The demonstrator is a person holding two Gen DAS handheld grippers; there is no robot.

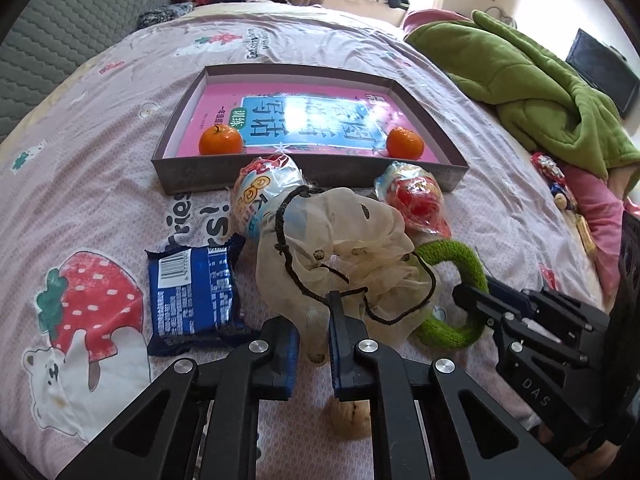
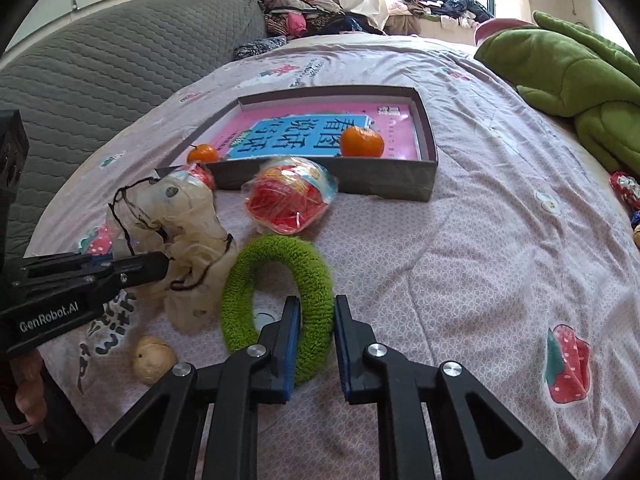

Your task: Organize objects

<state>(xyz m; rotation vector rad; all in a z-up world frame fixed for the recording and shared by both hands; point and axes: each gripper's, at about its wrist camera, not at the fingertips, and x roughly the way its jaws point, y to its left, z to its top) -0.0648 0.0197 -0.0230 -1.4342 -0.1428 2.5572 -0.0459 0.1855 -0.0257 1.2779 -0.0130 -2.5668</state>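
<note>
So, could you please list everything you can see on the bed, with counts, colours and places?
box: one, grey, shallow, middle of the bed
book: one, pink and blue, flat inside the box
oranges: two, orange, in the box's near corners
snack bags: two, clear with red and blue print, just in front of the box
blue packet: one, left of the cream pouch
cream pouch: one, with black cord
green ring: one, fuzzy
walnut: one, tan, nearest edge
green blanket: one, right side
left gripper: fingers shut on the cream pouch
right gripper: fingers shut on the green ring
</note>
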